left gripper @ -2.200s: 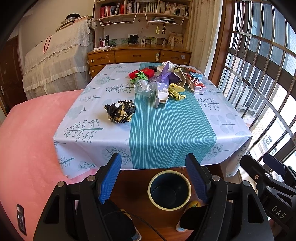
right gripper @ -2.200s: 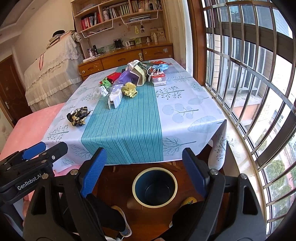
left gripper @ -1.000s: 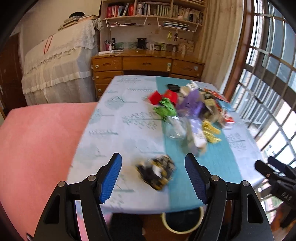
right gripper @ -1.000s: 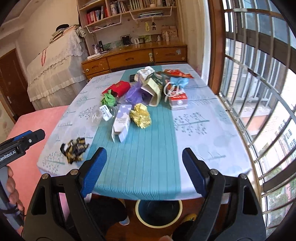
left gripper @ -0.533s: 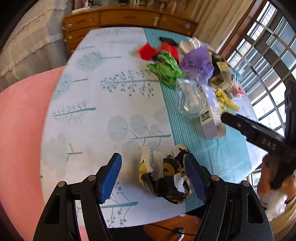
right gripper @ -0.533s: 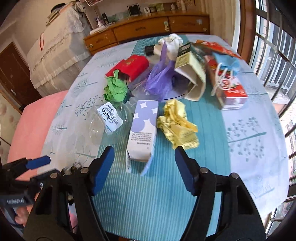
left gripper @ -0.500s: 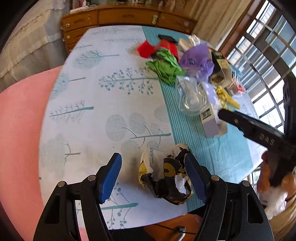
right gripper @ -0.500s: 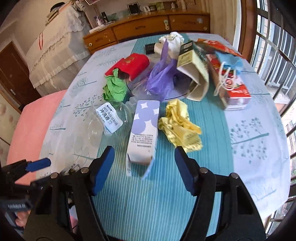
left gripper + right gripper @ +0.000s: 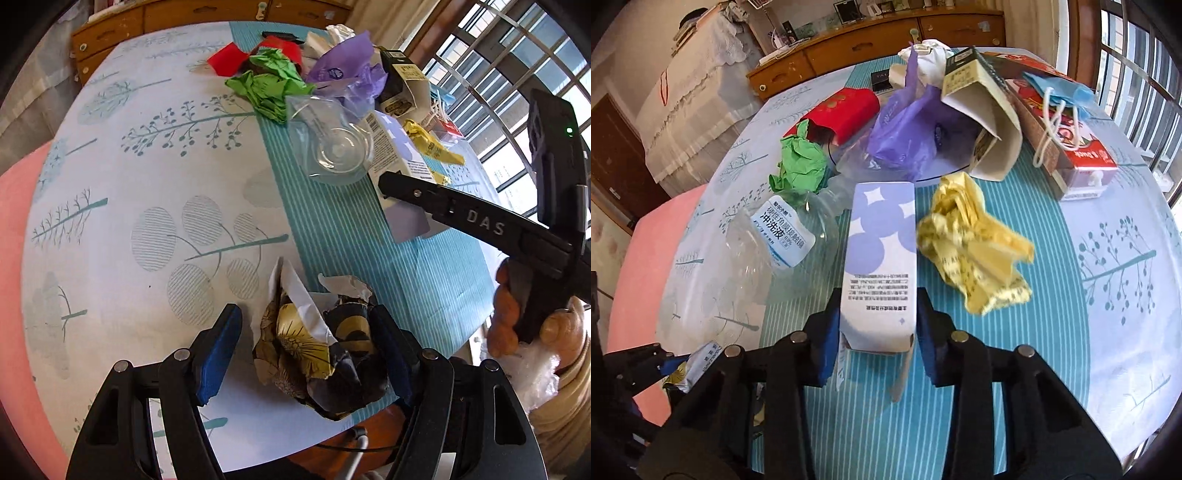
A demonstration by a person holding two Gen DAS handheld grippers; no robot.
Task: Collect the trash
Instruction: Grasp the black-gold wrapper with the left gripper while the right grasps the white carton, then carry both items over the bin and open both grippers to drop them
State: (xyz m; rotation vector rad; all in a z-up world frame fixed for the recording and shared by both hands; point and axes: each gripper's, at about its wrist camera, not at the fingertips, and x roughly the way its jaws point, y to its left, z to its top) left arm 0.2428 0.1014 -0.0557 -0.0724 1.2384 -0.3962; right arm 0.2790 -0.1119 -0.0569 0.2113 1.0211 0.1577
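Note:
A crumpled black-and-gold wrapper (image 9: 317,354) lies near the table's front edge, between the fingers of my left gripper (image 9: 306,350). The right finger touches it; the left finger stands apart, so the gripper is open. My right gripper (image 9: 877,332) has its fingers pressed on both sides of a white-and-lilac carton (image 9: 879,258) lying on the teal runner. The carton also shows in the left wrist view (image 9: 402,177), with the right gripper's arm over it.
Farther back on the table (image 9: 1126,295) lie a clear plastic bottle (image 9: 775,236), crumpled yellow paper (image 9: 975,247), green paper (image 9: 801,162), a purple bag (image 9: 908,129), a red box (image 9: 842,110), an open carton (image 9: 986,122) and a red-and-white box (image 9: 1082,162).
Both grippers moved forward and down over the table. The left now straddles the black-and-gold wrapper; the right has closed on the white-and-lilac carton.

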